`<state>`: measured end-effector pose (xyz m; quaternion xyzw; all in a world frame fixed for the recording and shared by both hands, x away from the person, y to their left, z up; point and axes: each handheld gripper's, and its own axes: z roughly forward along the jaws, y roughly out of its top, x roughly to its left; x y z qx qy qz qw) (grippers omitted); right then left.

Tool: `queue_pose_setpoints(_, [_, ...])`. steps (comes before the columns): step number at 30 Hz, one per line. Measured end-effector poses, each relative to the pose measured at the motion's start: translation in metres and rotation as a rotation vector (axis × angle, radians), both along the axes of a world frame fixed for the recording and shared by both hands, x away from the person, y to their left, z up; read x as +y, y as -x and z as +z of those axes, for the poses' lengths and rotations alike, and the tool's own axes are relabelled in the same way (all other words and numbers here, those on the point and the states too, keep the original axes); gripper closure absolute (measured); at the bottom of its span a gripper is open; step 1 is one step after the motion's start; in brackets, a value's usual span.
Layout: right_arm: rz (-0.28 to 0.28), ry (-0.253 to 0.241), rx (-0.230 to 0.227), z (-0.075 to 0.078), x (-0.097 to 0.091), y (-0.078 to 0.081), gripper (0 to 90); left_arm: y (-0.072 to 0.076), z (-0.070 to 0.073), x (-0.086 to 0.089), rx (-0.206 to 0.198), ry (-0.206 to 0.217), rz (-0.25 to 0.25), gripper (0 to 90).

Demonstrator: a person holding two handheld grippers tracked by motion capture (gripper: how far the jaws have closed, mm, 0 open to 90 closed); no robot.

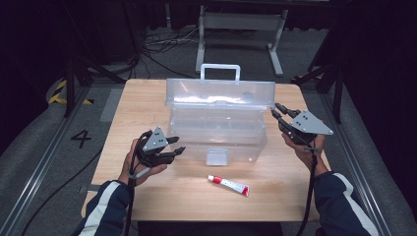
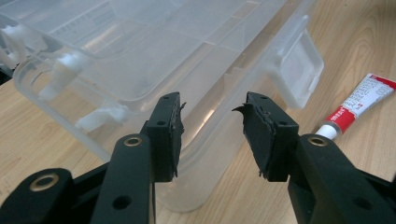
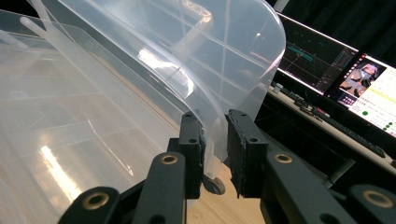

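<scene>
A clear plastic toolbox (image 1: pixel 216 132) stands in the middle of the wooden table (image 1: pixel 142 105), its lid (image 1: pixel 219 93) raised upright with a white handle (image 1: pixel 220 69) on top. My left gripper (image 1: pixel 178 146) is open beside the box's front left corner (image 2: pixel 140 60), and nothing sits between its fingers. My right gripper (image 1: pixel 275 110) is at the lid's right end. In the right gripper view its jaws (image 3: pixel 215 126) straddle the thin lid edge (image 3: pixel 187 56) with a gap still showing beside the plastic. A red and white tube (image 1: pixel 228 185) lies in front of the box.
The box's front latch (image 2: pixel 299 70) hangs down towards the tube (image 2: pixel 359 105). Behind the table are a white metal stand (image 1: pixel 241 29) and loose cables on the floor. Lit monitors (image 3: pixel 336 70) stand off to the right.
</scene>
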<state>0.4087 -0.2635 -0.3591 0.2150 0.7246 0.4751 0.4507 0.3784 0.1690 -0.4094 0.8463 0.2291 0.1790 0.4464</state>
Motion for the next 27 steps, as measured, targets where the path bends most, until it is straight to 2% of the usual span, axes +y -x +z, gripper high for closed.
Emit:
queue_pose_setpoints(5, [-0.001,-0.021,0.011,0.005,0.0,-0.005,76.8,-0.002,0.0,-0.004,-0.004,-0.011,-0.013,56.0])
queue_pose_setpoints(16, [-0.02,-0.053,0.023,0.012,0.001,-0.012,77.8,-0.011,-0.005,-0.015,0.033,-0.056,-0.066,55.1])
queue_pose_setpoints(20, [-0.021,-0.089,0.009,0.015,0.0,-0.013,84.0,-0.015,-0.007,-0.02,0.044,-0.084,-0.088,54.5])
queue_pose_setpoints(21, [-0.015,-0.114,0.023,0.017,-0.001,-0.015,84.4,-0.019,-0.008,-0.02,0.058,-0.073,-0.105,55.4])
queue_pose_setpoints(22, [-0.015,-0.114,0.023,0.017,-0.001,-0.015,84.4,-0.019,-0.008,-0.02,0.058,-0.073,-0.105,55.8])
queue_pose_setpoints(25, [-0.019,-0.115,0.016,0.017,0.0,-0.017,84.4,-0.025,-0.014,-0.023,0.078,-0.112,-0.103,54.3])
queue_pose_setpoints(27, [-0.019,-0.126,0.016,0.017,-0.001,-0.019,83.0,-0.027,-0.016,-0.023,0.085,-0.114,-0.103,54.8])
